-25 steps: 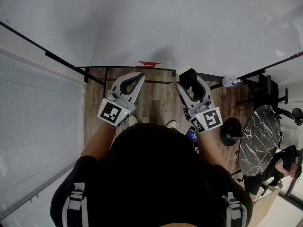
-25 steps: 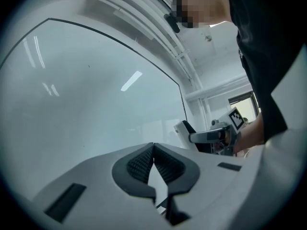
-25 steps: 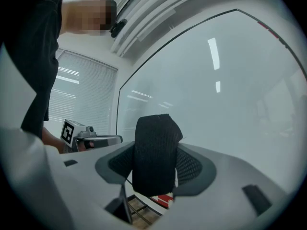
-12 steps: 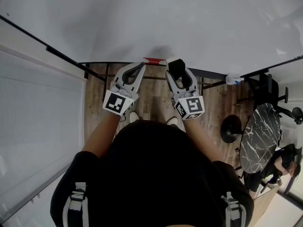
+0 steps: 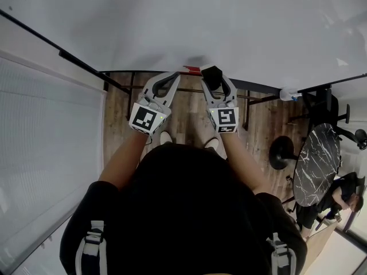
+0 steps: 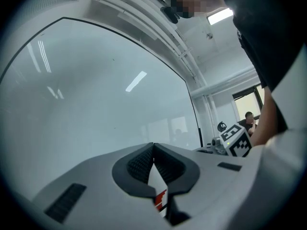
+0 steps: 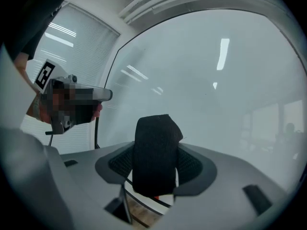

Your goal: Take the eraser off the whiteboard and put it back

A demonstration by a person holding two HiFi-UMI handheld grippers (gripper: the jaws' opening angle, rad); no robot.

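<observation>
Head view — whiteboard, wood floor

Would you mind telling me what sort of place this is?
Probably an office or meeting room: a large whiteboard, a marble-topped table with a black office chair near it, and window blinds.

The whiteboard stands before the person, with a blind to its left. At its lower edge the left tongs sit just left of the right tongs, which clasp the eraser. A round table stands far right on the floor.
</observation>
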